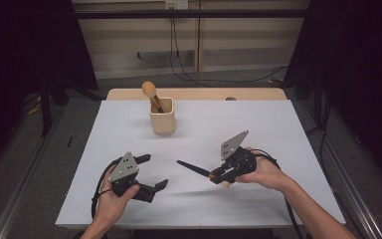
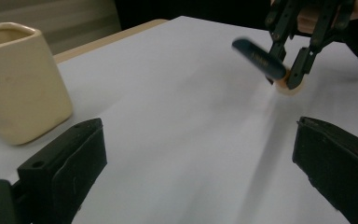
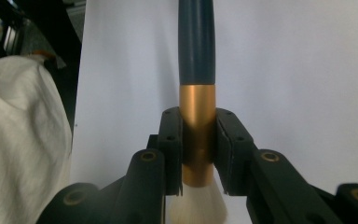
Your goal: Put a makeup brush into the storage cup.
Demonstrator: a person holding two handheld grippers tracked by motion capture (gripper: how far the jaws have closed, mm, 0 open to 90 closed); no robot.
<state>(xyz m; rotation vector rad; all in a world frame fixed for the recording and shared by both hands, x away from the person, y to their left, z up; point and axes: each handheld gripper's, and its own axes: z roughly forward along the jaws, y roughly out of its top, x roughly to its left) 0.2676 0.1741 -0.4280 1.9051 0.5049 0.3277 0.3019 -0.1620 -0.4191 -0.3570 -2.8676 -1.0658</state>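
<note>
My right gripper [image 1: 218,175] is shut on a makeup brush [image 1: 195,169] with a dark blue handle, a gold ferrule [image 3: 197,126] and pale bristles [image 3: 196,205]. The jaws clamp the ferrule; the handle points left across the white table top [image 1: 258,124]. In the left gripper view that brush [image 2: 260,59] hangs above the table in the far gripper [image 2: 292,70]. My left gripper [image 1: 153,171] stands open at the front left with nothing between its fingers [image 2: 65,172]. A beige square cup [image 1: 162,115] stands at the back with another brush [image 1: 151,93] upright in it.
The white sheet covers a wooden table whose far edge [image 1: 194,93] shows behind the cup [image 2: 21,84]. Cables [image 1: 194,74] lie on the floor beyond. A white sleeve or cloth [image 3: 23,144] fills the left of the right gripper view.
</note>
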